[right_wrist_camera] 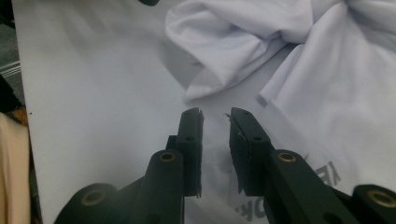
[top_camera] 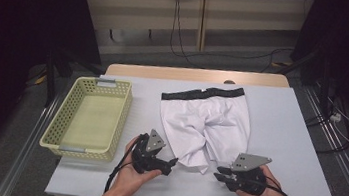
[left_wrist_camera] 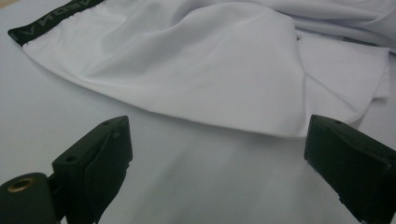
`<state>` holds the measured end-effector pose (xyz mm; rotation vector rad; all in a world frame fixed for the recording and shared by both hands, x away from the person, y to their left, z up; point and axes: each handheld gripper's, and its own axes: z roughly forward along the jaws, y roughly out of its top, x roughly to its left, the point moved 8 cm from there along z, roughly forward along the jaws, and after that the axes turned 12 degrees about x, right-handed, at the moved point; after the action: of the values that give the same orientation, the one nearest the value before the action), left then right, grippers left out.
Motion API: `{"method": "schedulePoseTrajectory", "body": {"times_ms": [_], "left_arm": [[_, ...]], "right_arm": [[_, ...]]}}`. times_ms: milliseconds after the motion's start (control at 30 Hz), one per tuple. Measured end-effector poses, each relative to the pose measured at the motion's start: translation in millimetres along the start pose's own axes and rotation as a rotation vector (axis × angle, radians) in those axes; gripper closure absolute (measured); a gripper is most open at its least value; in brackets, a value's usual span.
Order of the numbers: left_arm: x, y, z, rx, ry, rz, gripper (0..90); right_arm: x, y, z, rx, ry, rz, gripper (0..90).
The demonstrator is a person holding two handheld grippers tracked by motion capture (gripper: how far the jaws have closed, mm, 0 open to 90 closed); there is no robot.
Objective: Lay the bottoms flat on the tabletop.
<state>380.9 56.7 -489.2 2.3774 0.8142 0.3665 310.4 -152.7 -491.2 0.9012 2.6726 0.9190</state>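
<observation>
Overhead table view; two close claw-mounted views.

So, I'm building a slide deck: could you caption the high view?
Two hand-held claws, left and right, hover near white shorts beside a yellow basket.

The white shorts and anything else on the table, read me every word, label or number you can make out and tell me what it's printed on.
White letters on the black waistband of the white shorts: cut off and skewed, not readable in the left gripper view.
Grey print on the shorts' leg in the right gripper view: fragments like "VE" and "KE", partly hidden by the jaws, whole word unreadable.
Yellow basket: no text visible.
</observation>
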Motion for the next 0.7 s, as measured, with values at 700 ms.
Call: {"method": "schedulePoseTrajectory", "body": {"times_ms": [700], "left_arm": [[7.9, -3.6, 1.8, 0.015, 0.020, -0.006, 7.8]], "right_arm": [[-37.6, -9.6, -3.7, 0.048, -0.187, 0.052, 88.7]]}}
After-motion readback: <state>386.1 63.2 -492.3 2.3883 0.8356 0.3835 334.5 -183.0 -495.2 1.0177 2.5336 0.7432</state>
